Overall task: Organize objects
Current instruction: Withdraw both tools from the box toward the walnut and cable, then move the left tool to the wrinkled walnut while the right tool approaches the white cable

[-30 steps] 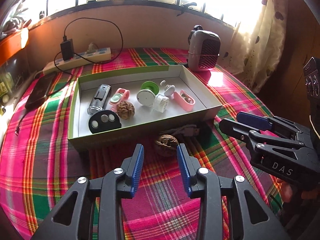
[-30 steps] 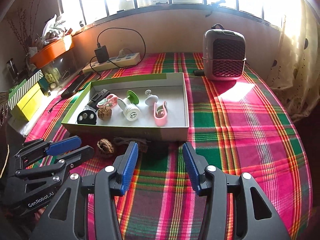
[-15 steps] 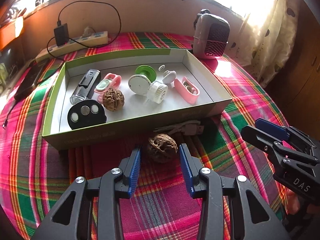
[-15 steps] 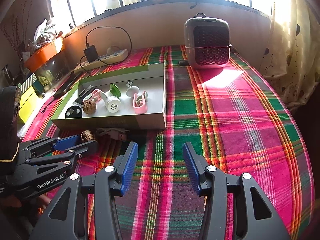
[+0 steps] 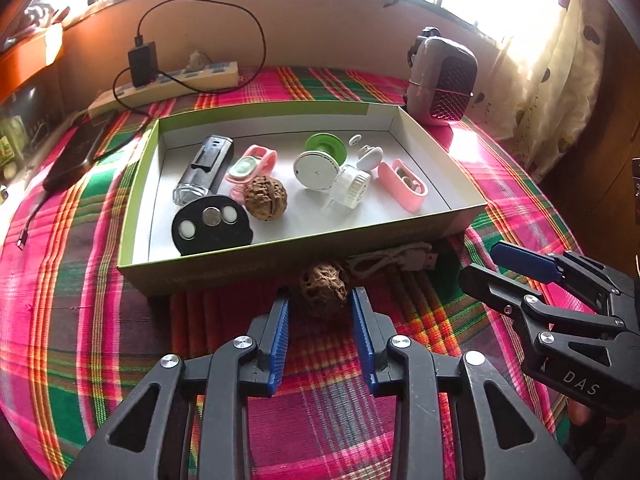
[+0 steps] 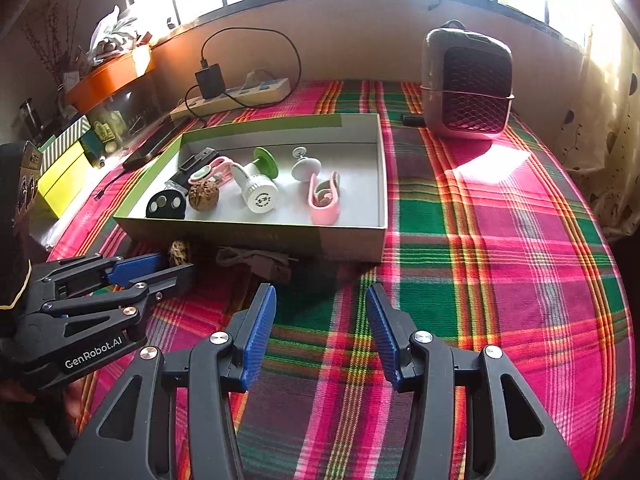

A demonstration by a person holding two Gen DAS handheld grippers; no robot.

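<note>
Now, by label:

Loose walnut [image 5: 323,285]: it is seen on the plaid tablecloth [image 5: 72,320], just in front of the box's near wall, touching neither pad as far as can be told. Its form is nearly round, so no clear long axis can be read; its wrinkled face is turned toward the left wrist camera.

Left gripper [image 5: 322,304]: the jaws have just been closing and are set to either side of the walnut's near half. A narrow gap is seen at each blue pad, so no grip is shown yet.

Right gripper [image 6: 320,300]: the jaws are held apart over bare cloth, with nothing between them.

Box [image 5: 280,258]: a shallow green-walled box is laid with its long axis across the left view. A second walnut [image 5: 265,198], a black disc [image 5: 212,226], a black lighter-like case [image 5: 204,170], a pink clip [image 5: 402,186] and white round pieces are held inside.

Cable [image 5: 394,258]: a coiled pale cable is laid beside the loose walnut, against the box's near wall.

Change from a second ago: the walnut was then seen ahead of the left fingertips, and it is now flanked by them. The box is seen larger and nearer in the left view. The right jaws are unchanged in width.
</note>
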